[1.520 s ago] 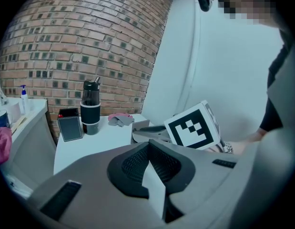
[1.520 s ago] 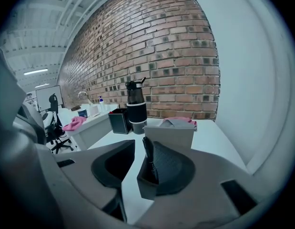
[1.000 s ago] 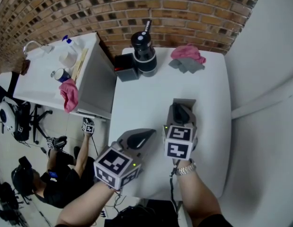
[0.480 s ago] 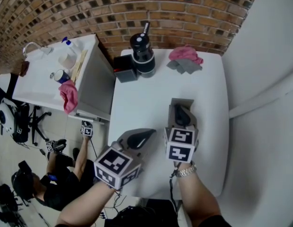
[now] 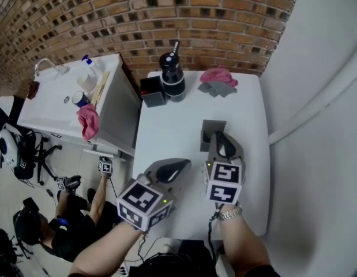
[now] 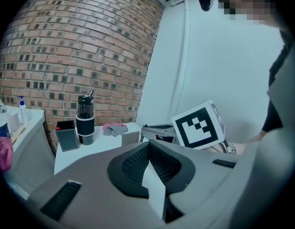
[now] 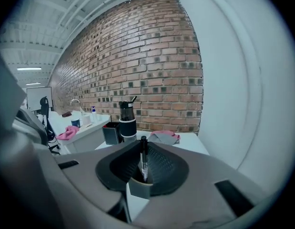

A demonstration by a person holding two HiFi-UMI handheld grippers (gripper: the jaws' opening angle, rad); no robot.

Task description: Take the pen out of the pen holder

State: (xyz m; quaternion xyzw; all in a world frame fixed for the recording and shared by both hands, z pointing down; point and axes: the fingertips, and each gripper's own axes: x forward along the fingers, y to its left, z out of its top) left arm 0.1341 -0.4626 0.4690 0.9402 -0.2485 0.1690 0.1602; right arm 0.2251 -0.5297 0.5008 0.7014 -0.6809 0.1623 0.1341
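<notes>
A small grey pen holder sits between the pads of my right gripper, which is shut on it. A black pen stands upright in the holder. In the head view the holder shows at the tip of the right gripper, over the middle of the white table. My left gripper hovers just to the left of it, shut, with nothing in its jaws. From the left gripper view the holder juts out ahead of the right gripper.
At the table's far edge, by the brick wall, stand a black bottle, a black box and a pink and grey cloth. A lower counter with a sink lies left. A person sits on the floor.
The right gripper has come up and back toward me with the pen holder in it. The left gripper has risen a little. The head view now takes in more of the table.
</notes>
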